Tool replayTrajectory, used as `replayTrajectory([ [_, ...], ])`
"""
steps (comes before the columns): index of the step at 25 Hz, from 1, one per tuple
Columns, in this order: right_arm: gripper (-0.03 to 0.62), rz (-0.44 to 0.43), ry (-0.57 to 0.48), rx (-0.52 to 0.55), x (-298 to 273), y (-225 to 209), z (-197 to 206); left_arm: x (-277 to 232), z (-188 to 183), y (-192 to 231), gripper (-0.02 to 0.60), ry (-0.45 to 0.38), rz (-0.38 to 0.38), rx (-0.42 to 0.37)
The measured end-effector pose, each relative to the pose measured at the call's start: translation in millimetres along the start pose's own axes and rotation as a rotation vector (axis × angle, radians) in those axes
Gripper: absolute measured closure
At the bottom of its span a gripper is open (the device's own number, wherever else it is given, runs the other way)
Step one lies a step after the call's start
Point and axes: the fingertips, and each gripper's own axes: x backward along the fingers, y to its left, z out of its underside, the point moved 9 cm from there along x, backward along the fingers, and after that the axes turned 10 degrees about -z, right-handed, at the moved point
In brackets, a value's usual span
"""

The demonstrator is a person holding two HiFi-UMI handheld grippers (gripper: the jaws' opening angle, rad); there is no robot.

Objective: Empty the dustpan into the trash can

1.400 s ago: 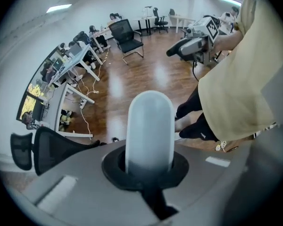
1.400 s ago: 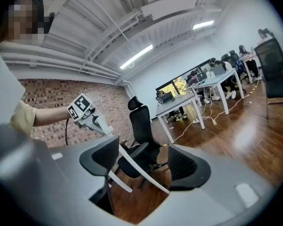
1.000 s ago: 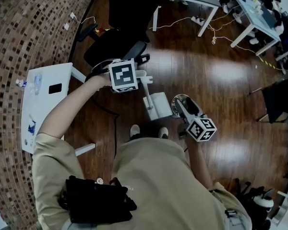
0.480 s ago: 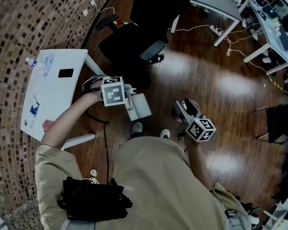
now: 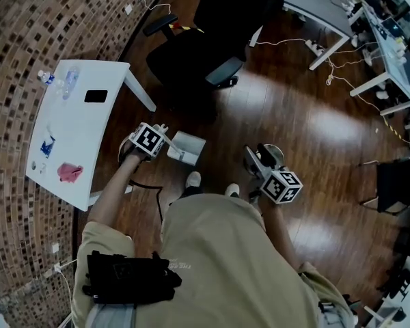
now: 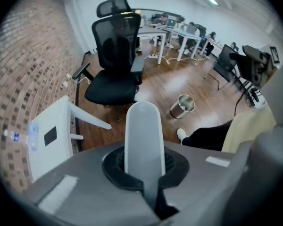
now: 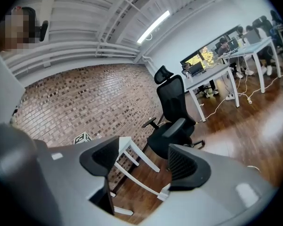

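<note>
Left gripper [image 5: 162, 144], jaws pinching the white dustpan [image 5: 188, 146] by its handle [image 6: 142, 131], holds it well apart from the steel trash can [image 6: 181, 106] beyond the jaws' right; right gripper [image 7: 144, 163] spread, empty; judged carrying step, next needing positioning over the can and tipping.

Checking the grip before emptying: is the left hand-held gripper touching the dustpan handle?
Touching. The left gripper view shows the left hand-held gripper closed on the white dustpan handle, its pads against both sides with no gap.
</note>
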Motion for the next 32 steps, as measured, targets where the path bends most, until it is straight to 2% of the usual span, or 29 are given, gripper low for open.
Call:
replayTrajectory([
  [5, 0.284, -0.004, 0.009, 0.0, -7, -1, 0, -35, 33, -19, 0.58, -0.023, -0.067, 0.193],
  [9, 0.284, 0.0, 0.011, -0.006, -7, -3, 1, -60, 49, -43, 0.58, -0.048, -0.092, 0.276],
  [12, 0.284, 0.002, 0.014, -0.012, -6, -4, 2, -67, 49, -53, 0.58, -0.065, -0.127, 0.283],
  [16, 0.284, 0.006, 0.017, -0.022, -3, -5, 1, -73, 49, -69, 0.58, -0.059, -0.129, 0.252],
  [20, 0.286, 0.006, 0.015, -0.027, -2, -9, 4, -78, 51, -75, 0.58, -0.052, -0.117, 0.246],
  [23, 0.286, 0.003, 0.012, -0.033, 0, -10, 6, -83, 63, -86, 0.58, -0.015, -0.091, 0.211],
  [26, 0.286, -0.004, 0.009, -0.044, 1, -10, 8, -86, 80, -103, 0.548, 0.017, -0.036, 0.178],
  [30, 0.286, -0.004, 0.01, -0.048, 3, -12, 6, -81, 94, -121, 0.483, 0.029, 0.022, 0.194],
  [32, 0.286, -0.012, 0.013, -0.055, 3, -13, 7, -76, 101, -126, 0.297, 0.023, 0.026, 0.227],
])
